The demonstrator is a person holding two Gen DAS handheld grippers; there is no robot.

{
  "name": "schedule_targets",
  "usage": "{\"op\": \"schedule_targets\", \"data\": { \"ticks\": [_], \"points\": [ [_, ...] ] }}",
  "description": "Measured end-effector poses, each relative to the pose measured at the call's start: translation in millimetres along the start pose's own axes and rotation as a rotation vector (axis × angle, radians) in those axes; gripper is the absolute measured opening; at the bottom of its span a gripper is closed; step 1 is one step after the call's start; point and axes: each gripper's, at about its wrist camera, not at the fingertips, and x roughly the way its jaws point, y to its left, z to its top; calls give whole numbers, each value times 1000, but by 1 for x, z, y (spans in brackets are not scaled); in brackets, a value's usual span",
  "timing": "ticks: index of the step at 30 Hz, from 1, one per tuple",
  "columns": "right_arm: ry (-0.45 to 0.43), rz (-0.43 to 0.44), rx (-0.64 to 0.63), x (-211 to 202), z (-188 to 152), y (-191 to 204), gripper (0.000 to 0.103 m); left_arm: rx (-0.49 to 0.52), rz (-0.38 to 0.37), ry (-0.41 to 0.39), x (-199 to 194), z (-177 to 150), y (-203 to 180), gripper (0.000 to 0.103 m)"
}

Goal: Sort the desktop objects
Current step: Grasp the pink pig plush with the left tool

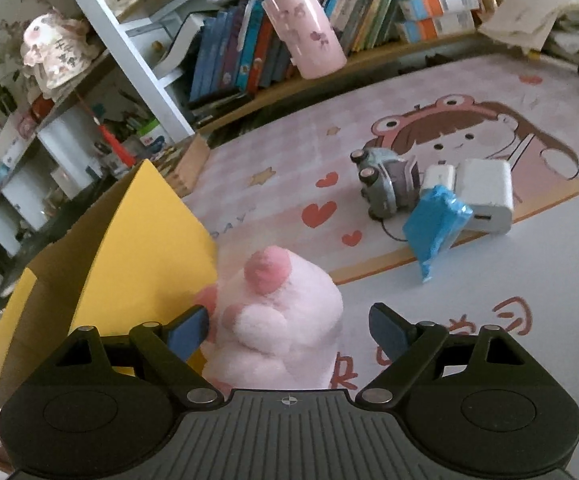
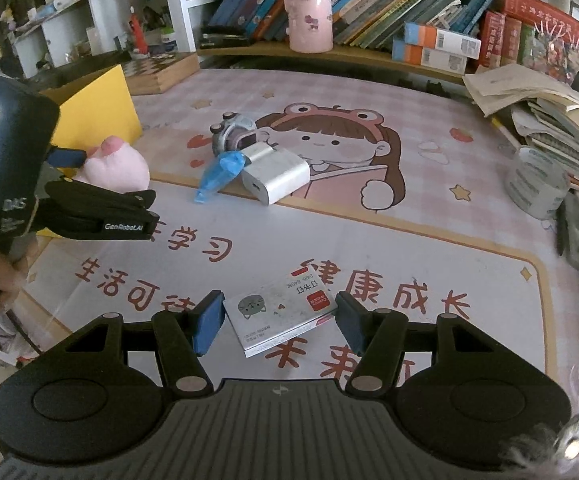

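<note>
A pink plush toy [image 1: 281, 316] sits on the desk mat beside a yellow box [image 1: 137, 248]. My left gripper [image 1: 289, 330] is open with the plush between its fingers; the left pad touches it and the right pad stands apart. The plush [image 2: 115, 166] and left gripper [image 2: 89, 184] also show in the right wrist view. My right gripper [image 2: 277, 322] is open around a small white staples box [image 2: 279, 316] lying flat on the mat. A toy car [image 1: 385, 182], a white charger [image 1: 485, 194] and a blue packet [image 1: 433, 230] lie clustered mid-mat.
A pink cup [image 2: 308, 12] stands on the book shelf [image 2: 369, 54] at the back. A tape roll [image 2: 537, 184] and stacked papers [image 2: 537, 92] crowd the right edge. A wooden chessboard box [image 2: 157, 70] sits behind the yellow box [image 2: 97, 108].
</note>
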Motion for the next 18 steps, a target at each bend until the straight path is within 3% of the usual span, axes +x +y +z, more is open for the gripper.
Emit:
{"op": "schedule_targets", "data": {
  "ticks": [2,5,9,12,18],
  "points": [
    [4,3,3,1,-1,0,58,16,18,1,3,-2,-2,84],
    [8,12,-4,0,-2,3,58,20,46,-4,3,-5,1,65],
    [7,31,-25,0,-2,10,58,3,-5,-29,-3,-8,12,54],
    [-3,38,-37,-2,-1,15,58,-139,-89,-70,-26,-8,30,54],
    [-20,41,-49,-8,0,23,58,-249,-216,-140,-72,-13,43,54]
  ]
}}
